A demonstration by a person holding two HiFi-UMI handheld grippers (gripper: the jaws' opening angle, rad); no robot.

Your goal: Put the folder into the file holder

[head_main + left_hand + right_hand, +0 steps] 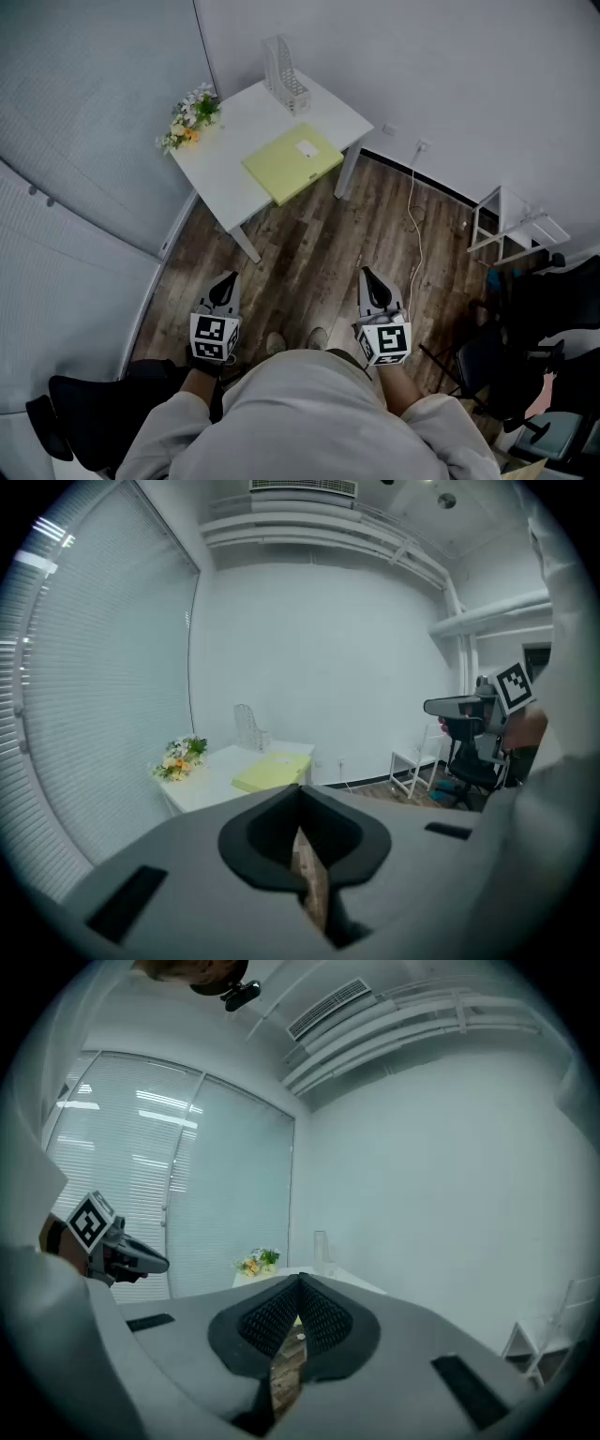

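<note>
A white table stands well ahead of both sets of fingers, across a stretch of wooden floor. On it the yellow-green folder lies flat and closed, its long axis slanting from near-left to far-right across my line of approach. Beyond the folder, at the table's far edge, the file holder stands upright. A small bunch of flowers sits off to the fingers' left. My left gripper and right gripper hang side by side, each with its fingers pressed together on nothing. The folder lies ahead and between them, so I judge neither hand clearly nearer; both must first travel forward.
</note>
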